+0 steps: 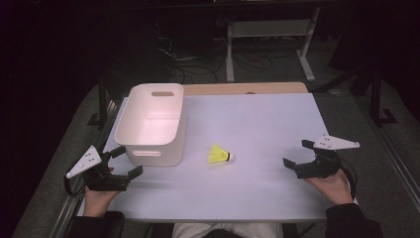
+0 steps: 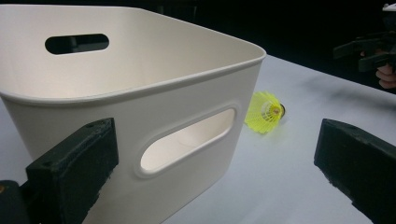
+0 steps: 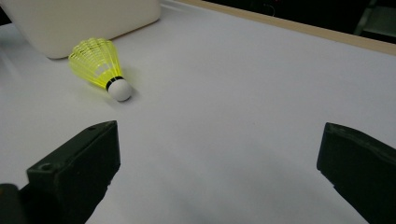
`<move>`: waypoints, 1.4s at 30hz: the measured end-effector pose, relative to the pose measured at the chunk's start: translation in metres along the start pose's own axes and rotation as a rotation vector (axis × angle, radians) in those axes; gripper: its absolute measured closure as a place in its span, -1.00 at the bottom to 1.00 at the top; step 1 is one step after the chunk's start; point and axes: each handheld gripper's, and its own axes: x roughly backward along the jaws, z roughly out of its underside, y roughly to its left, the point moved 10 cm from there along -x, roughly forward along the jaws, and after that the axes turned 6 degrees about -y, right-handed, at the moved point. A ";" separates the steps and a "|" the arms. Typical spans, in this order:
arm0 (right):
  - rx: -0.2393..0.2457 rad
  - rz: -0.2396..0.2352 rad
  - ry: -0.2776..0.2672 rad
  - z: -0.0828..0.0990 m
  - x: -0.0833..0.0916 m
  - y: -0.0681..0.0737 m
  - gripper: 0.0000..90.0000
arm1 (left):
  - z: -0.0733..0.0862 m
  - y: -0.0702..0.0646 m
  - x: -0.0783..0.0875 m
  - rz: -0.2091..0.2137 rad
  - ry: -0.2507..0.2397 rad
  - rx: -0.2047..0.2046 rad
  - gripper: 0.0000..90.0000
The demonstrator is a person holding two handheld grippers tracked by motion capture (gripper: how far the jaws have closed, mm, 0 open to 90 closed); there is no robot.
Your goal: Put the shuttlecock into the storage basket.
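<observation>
A yellow shuttlecock with a white cork tip lies on its side on the white table, just right of a white plastic bin. It appears again as the shuttlecock beyond the bin, and as the shuttlecock lying ahead of my right jaws. My left gripper sits open at the table's near left, close to the bin's front wall. My right gripper is open at the near right, well apart from the shuttlecock. Nothing is held in either one.
The bin has handle slots in its end walls and looks empty inside. A wooden strip borders the table's far edge. Beyond it stand a desk frame and loose cables on a dark floor.
</observation>
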 end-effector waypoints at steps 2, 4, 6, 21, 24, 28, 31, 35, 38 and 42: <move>0.001 0.000 0.003 0.001 0.000 0.000 -1.00 | 0.000 0.000 0.000 0.000 0.000 -0.001 -1.00; 0.001 -0.002 0.004 0.001 0.000 0.000 -1.00 | 0.000 0.000 0.000 0.001 0.000 0.000 -1.00; -0.001 -0.006 0.004 0.001 0.001 0.001 -1.00 | 0.000 0.000 0.000 0.000 0.002 -0.001 -1.00; 0.018 -0.044 -0.003 -0.005 0.005 0.010 -1.00 | -0.001 0.000 0.001 -0.006 -0.008 -0.004 -1.00; 0.018 -0.041 0.010 -0.004 0.005 0.010 -1.00 | -0.001 0.000 0.001 -0.005 -0.006 -0.005 -1.00; 0.012 -0.037 0.015 -0.005 0.004 0.010 -1.00 | -0.001 0.000 0.001 -0.007 -0.008 -0.004 -1.00; 0.014 -0.043 0.023 -0.006 0.005 0.011 -1.00 | -0.001 0.000 0.001 -0.008 -0.007 -0.006 -1.00; 0.011 -0.047 0.025 -0.009 0.005 0.011 -1.00 | -0.001 0.000 0.002 -0.012 -0.008 -0.006 -1.00; 0.002 -0.047 0.036 -0.009 0.004 0.011 -1.00 | -0.001 0.000 0.003 -0.015 -0.010 -0.002 -1.00; 0.010 -0.049 0.048 -0.011 0.003 0.011 -1.00 | -0.001 0.000 0.003 -0.016 -0.008 -0.002 -1.00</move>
